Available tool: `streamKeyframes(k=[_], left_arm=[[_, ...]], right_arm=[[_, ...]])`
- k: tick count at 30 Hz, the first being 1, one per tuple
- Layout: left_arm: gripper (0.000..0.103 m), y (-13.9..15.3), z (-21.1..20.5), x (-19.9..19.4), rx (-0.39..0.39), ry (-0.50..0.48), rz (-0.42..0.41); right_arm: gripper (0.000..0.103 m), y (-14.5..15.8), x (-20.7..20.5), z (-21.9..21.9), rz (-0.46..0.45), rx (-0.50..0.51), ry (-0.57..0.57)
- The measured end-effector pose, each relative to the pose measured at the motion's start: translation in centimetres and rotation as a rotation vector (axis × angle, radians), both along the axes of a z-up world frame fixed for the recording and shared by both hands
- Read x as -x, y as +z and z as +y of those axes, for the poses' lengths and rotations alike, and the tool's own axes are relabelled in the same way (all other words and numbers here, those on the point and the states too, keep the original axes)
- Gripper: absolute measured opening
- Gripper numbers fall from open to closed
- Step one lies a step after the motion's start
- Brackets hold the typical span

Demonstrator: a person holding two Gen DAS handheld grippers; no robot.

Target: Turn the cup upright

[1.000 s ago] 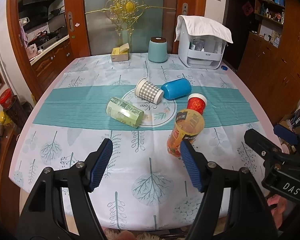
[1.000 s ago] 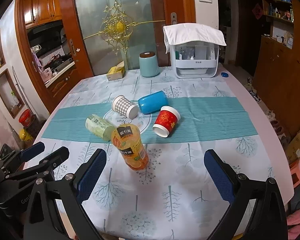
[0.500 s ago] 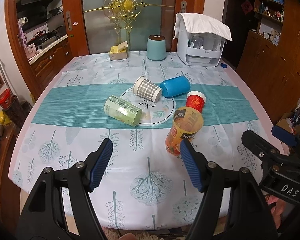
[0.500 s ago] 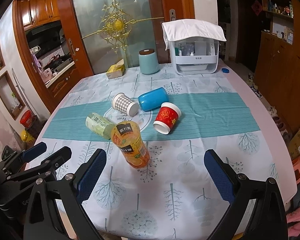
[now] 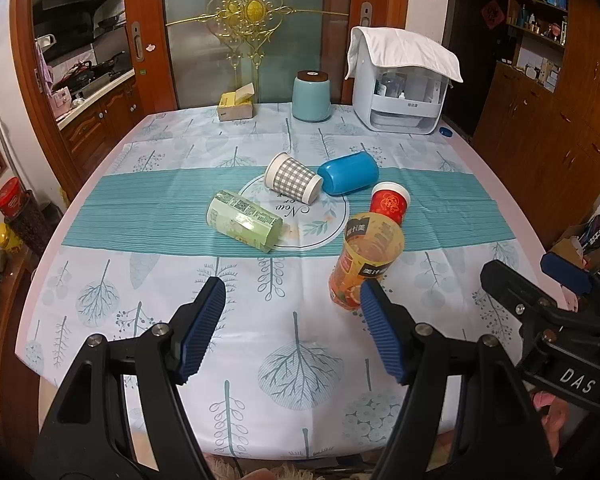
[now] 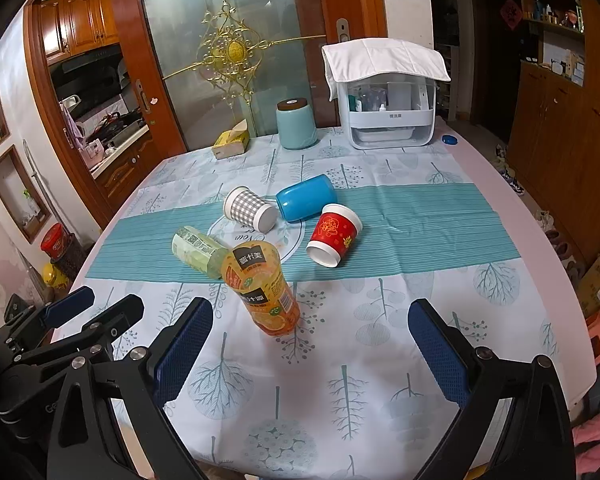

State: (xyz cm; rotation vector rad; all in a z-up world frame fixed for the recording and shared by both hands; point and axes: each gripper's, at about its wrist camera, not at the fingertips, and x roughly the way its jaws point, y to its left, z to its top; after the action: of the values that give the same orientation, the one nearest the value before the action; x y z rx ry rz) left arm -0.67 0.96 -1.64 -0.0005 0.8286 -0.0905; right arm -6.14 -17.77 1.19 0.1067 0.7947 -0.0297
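Several cups sit on the table. An orange clear cup (image 5: 364, 264) (image 6: 264, 288) stands upright nearest me. A red paper cup (image 5: 389, 202) (image 6: 334, 234), a blue cup (image 5: 348, 177) (image 6: 306, 197), a grey checked cup (image 5: 293, 178) (image 6: 249, 210) and a green cup (image 5: 242, 220) (image 6: 198, 252) lie on their sides in the middle. My left gripper (image 5: 292, 332) is open and empty, its right finger just in front of the orange cup. My right gripper (image 6: 310, 356) is open and empty, hovering above the near table part.
A teal canister (image 5: 311, 96), a tissue box (image 5: 236, 106) and a white cloth-covered appliance (image 5: 402, 88) stand along the far edge. The tablecloth (image 5: 300, 360) reaches the near edge. Wooden cabinets stand to the right, a kitchen doorway to the left.
Both views have shifted slightly, as the grippers drifted a little back and up. The cups have not moved. Both grippers stay open.
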Motion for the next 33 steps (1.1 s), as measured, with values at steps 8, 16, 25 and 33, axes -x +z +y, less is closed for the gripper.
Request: streamKeyframes(k=[8,16,25,33], left_arm=[[0.068,0.04,-0.17,0.04,0.001,-0.002,0.0],[0.068,0.02,-0.16,0.04,0.001,-0.003,0.002],[0.068,-0.05,-0.22,0.04,0.001,-0.004,0.003],[0.068,-0.59,-0.37,-0.04,-0.001,-0.006,0.009]], right_arm=[[0.099,-0.02,0.03,-0.02,-0.001,-0.001,-0.001],[0.099,-0.06,0.09,-0.01,-0.002,0.001,-0.002],[0.099,-0.14,0.08,0.0,-0.001,0.001,-0.002],[0.099,-0.21,0.06,0.03,0.0,0.0,-0.003]])
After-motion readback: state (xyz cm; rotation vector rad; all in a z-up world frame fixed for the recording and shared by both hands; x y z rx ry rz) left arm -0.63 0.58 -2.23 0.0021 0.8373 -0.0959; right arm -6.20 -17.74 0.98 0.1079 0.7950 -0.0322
